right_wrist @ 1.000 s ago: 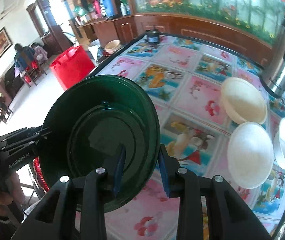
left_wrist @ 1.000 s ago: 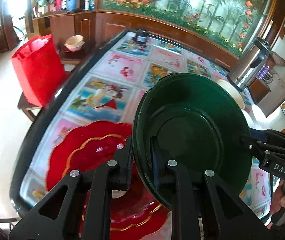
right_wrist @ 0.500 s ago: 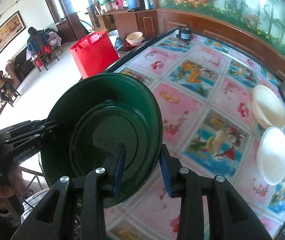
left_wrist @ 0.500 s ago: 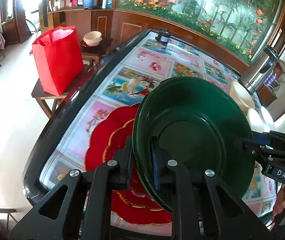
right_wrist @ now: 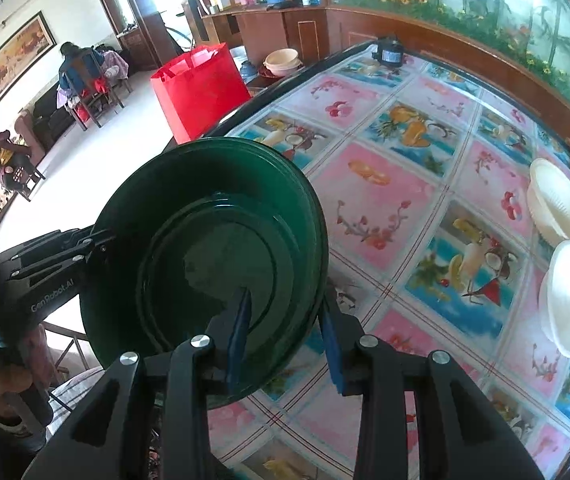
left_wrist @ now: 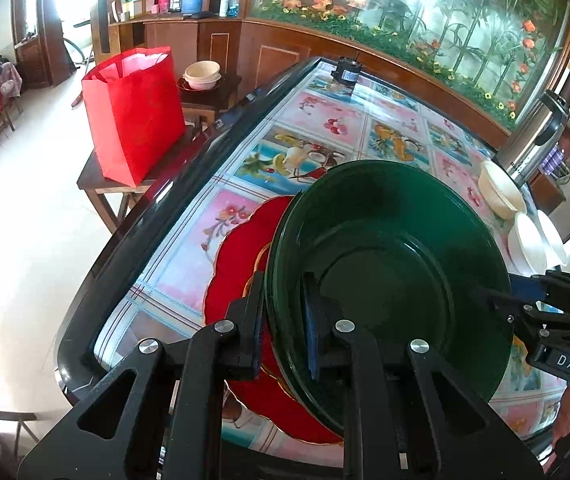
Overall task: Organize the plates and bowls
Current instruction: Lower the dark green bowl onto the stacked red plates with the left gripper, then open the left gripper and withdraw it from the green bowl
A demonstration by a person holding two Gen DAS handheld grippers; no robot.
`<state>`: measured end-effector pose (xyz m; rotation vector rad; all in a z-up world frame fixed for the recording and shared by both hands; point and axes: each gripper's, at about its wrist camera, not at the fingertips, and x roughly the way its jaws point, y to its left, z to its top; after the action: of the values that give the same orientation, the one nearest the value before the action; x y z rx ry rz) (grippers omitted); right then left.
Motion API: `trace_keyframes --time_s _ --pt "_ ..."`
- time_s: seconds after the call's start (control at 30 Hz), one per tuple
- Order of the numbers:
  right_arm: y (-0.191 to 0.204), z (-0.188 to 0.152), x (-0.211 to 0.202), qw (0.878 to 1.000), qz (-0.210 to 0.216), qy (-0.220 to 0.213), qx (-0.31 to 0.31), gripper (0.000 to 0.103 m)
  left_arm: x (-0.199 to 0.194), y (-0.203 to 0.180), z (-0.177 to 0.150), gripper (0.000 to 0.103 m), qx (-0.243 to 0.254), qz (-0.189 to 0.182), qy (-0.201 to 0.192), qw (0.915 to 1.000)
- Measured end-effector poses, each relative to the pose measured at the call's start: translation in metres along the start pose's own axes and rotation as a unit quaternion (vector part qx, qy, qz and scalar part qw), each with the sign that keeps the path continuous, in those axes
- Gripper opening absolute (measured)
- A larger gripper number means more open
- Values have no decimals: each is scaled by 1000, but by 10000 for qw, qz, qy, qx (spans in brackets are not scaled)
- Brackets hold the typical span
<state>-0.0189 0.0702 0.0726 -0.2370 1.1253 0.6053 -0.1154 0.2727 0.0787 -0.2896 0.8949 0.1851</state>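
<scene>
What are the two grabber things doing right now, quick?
Left gripper: jaws shut on the rim of the green plates.
Right gripper: jaws shut on the opposite rim of the same green plates.

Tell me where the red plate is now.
In the left wrist view, the red plate lies on the table's near left corner, partly hidden under the held green plates.

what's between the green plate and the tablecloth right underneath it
The red plate with a gold scalloped rim lies on the tablecloth beneath the tilted green plate; the left wrist view shows it.
</scene>
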Motion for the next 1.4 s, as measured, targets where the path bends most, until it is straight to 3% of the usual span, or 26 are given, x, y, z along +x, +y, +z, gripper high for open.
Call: trace_keyframes --time_s 0.6,0.97,1.13,1.2,1.3,1.33,1.4 --pt "13 15 30 9966 -435 610 -331 36 27 12 2 16 -99 47 196 9997" --pt "13 17 38 9959 -332 780 -312 36 39 17 -3 16 -94 170 225 9996" --pt "13 16 39 9963 -217 794 -251 56 36 21 -4 16 -314 -28 200 9993" --pt "10 16 36 9970 -150 743 -165 65 28 20 -2 16 -270 107 76 9995" --pt "-3 16 28 9981 -16 599 115 70 12 15 1 38 -169 175 -181 9995" --pt "-10 14 23 9982 53 530 265 74 7 14 2 51 -176 121 -240 9995" --pt "-20 12 16 9978 195 444 443 78 -6 10 5 55 -178 32 -465 9988"
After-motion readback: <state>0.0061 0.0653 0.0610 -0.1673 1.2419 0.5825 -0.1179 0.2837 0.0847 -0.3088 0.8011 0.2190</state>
